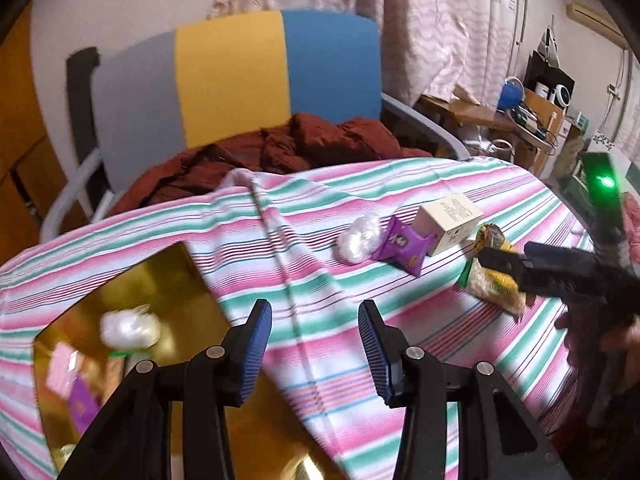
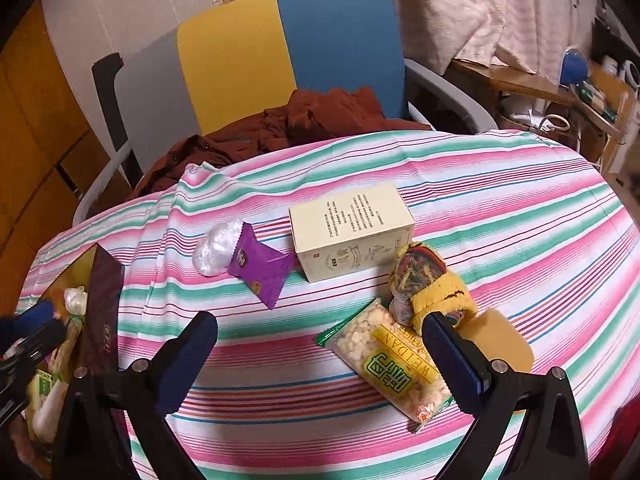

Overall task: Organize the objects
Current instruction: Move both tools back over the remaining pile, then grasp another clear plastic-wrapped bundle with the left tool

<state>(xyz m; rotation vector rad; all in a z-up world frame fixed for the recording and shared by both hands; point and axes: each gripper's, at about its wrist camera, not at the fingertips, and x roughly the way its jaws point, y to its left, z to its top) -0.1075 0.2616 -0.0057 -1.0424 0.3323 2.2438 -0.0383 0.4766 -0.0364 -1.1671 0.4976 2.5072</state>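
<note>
over the tabletop's near left corner, the left gripper hangs with fingers apart and empty above a gold tray of blurred packets. from the right wrist, the right gripper is spread wide and empty, its right finger just beside the yellow snack bag near the near right edge.

The gold box is blurred, its contents unreadable; the right gripper's finger hides part of the snack packet.

Home room: curtains, striped tablecloth, chair.
</note>
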